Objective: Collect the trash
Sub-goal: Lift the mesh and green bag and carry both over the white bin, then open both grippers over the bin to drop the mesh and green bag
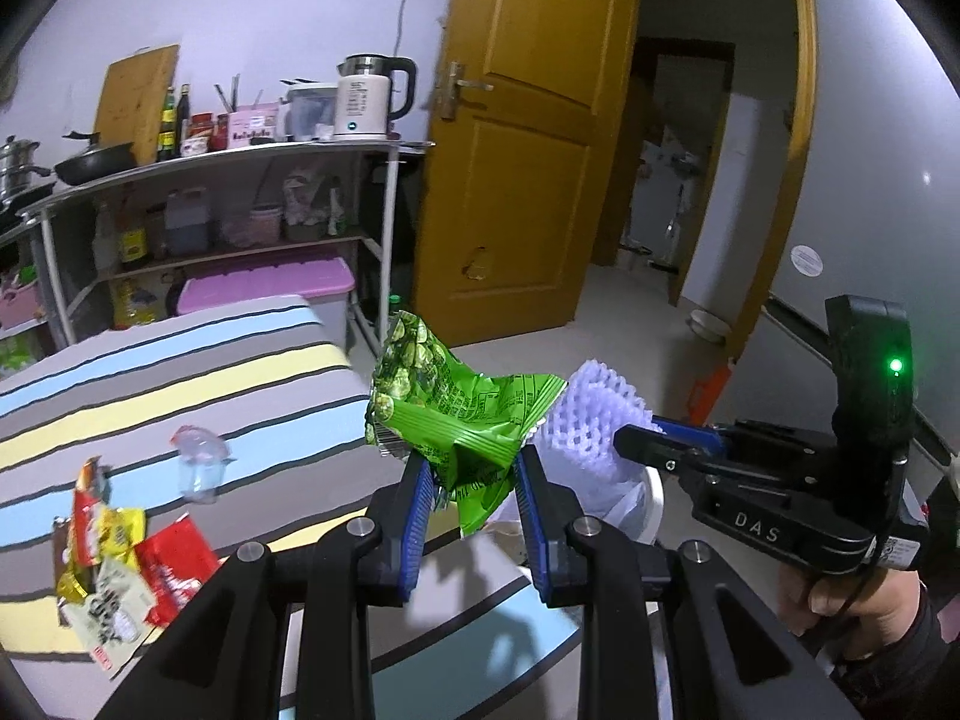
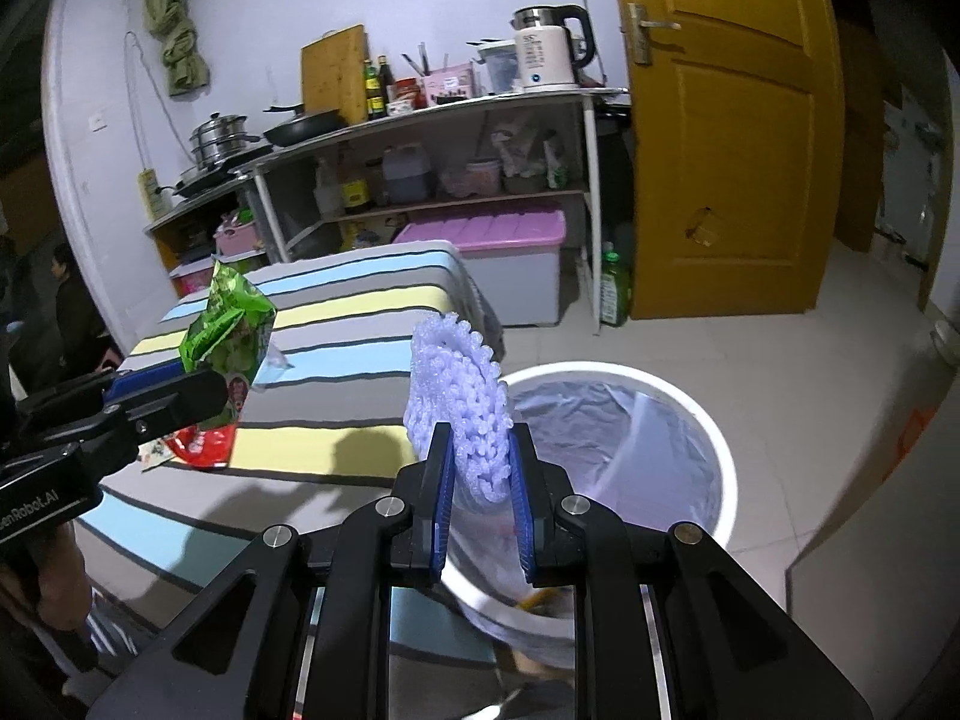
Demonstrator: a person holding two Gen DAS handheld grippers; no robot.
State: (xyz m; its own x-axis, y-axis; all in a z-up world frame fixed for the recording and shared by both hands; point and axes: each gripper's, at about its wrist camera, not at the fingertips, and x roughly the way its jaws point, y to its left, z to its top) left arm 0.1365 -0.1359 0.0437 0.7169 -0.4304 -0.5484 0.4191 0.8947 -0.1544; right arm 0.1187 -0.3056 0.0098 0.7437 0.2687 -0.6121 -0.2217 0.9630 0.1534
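My left gripper (image 1: 471,468) is shut on a crumpled green snack bag (image 1: 456,408), held above the edge of the striped table (image 1: 180,372). My right gripper (image 2: 480,450) is shut on a white foam fruit net (image 2: 456,384) at the rim of a white trash bin (image 2: 714,438) lined with a clear bag. In the left wrist view the foam net (image 1: 594,414) and the right gripper (image 1: 642,438) show just right of the green bag. In the right wrist view the green bag (image 2: 231,324) hangs at the left in the left gripper (image 2: 198,384).
Red and yellow wrappers (image 1: 120,558) and a clear plastic cup (image 1: 198,468) lie on the striped table. Behind it stands a shelf (image 2: 456,114) with a kettle, pans and bottles, plus a pink-lidded box (image 2: 510,240). An orange door (image 2: 738,138) stands open at the right.
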